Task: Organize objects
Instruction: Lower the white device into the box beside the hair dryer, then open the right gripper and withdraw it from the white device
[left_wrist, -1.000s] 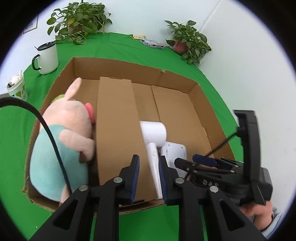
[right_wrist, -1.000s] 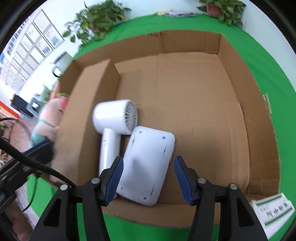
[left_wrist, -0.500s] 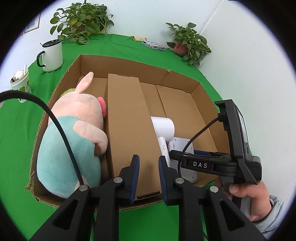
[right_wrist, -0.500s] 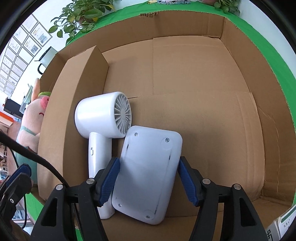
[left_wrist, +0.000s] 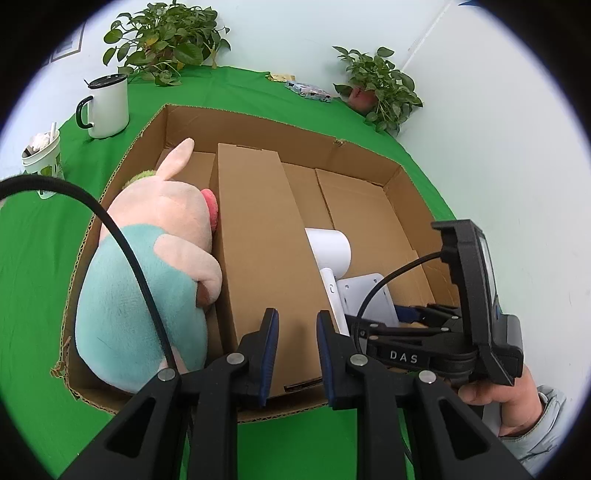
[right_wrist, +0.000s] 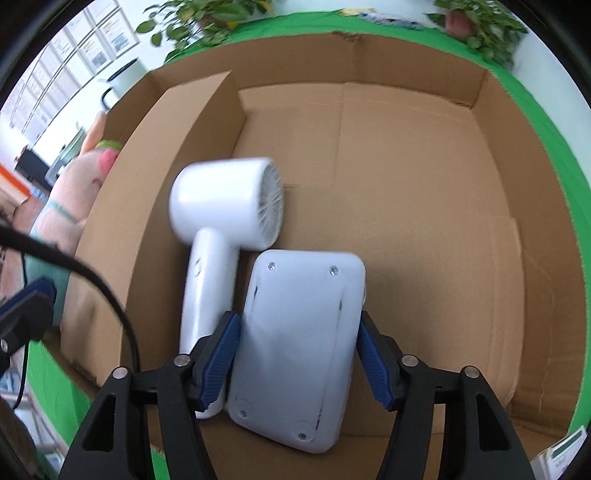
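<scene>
Though blurry — right gripper (right_wrist: 297, 319) closing, seemingly gripping smooth rounded white slab (right_wrist: 306, 288); left gripper (left_wrist: 297, 315) together.

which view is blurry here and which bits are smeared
Right wrist view: motion blur smears the white hair dryer, the plush pig and the plants at the top, while the gripper fingers stay sharp. Left wrist view: crisp throughout, with only fisheye bending of the cardboard box edges.
</scene>
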